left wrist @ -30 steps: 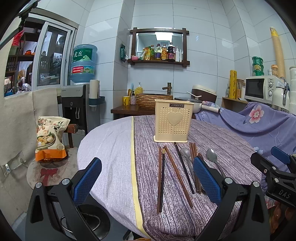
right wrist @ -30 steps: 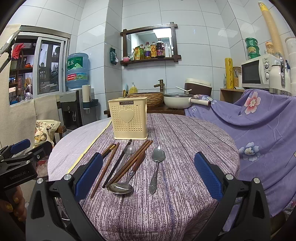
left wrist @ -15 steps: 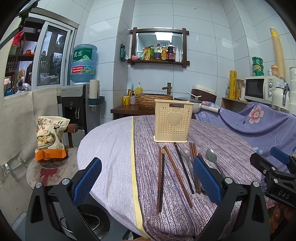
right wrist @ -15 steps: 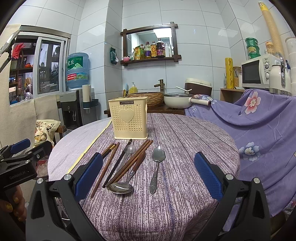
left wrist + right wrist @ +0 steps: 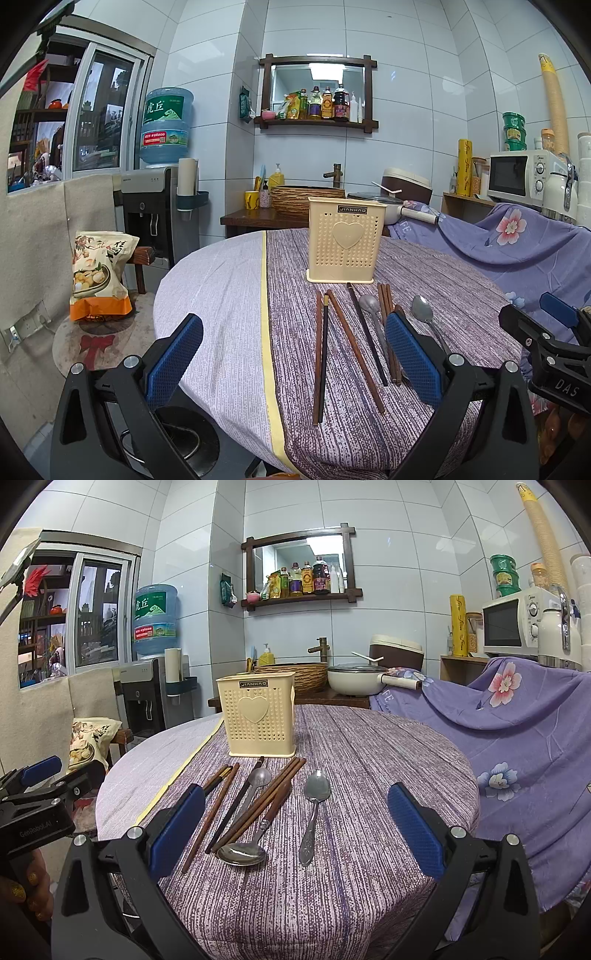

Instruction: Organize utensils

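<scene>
A cream perforated utensil holder [image 5: 345, 243] [image 5: 258, 720] with a heart stands upright on the round table. In front of it lie several brown and black chopsticks [image 5: 323, 350] [image 5: 258, 805] and three metal spoons: one with a wooden handle [image 5: 243, 853], one all metal [image 5: 314, 805] [image 5: 423, 314], one among the chopsticks [image 5: 258, 777] [image 5: 369, 304]. My left gripper [image 5: 295, 358] is open and empty, near the table's front edge. My right gripper [image 5: 295, 830] is open and empty, above the front edge, short of the spoons.
The table carries a purple striped cloth [image 5: 369, 775] beside a pale one [image 5: 214, 295]. A floral purple sheet [image 5: 517, 720] covers furniture at the right. A stool with a snack bag [image 5: 99, 277] stands at the left. A water dispenser [image 5: 159, 206] and a counter stand behind.
</scene>
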Motion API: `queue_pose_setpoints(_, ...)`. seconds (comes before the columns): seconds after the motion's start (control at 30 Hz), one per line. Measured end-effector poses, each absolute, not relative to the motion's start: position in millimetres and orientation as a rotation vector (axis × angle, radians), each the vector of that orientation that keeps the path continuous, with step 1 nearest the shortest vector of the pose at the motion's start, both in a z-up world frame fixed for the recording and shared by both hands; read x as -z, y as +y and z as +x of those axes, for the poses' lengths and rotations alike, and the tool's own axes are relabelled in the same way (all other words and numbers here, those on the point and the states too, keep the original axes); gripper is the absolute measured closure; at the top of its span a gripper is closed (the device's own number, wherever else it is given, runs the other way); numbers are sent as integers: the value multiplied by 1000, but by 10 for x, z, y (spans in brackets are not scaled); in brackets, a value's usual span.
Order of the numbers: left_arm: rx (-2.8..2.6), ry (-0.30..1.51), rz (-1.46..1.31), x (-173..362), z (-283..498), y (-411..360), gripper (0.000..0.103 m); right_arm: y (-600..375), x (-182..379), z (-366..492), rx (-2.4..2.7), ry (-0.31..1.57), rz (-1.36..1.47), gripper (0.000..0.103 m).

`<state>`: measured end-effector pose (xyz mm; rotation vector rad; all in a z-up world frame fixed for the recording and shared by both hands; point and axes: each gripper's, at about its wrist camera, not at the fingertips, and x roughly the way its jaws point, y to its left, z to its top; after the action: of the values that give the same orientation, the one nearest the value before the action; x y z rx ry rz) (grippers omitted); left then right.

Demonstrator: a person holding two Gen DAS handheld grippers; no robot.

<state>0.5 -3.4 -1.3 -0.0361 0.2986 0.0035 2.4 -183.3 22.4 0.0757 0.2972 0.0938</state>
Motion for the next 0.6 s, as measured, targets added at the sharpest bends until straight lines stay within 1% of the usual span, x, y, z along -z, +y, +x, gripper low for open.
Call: queue_pose_setpoints(0.6, -4, 301, -35, 18, 14, -42, 6, -1810, -215, 19, -97, 299, 75, 6)
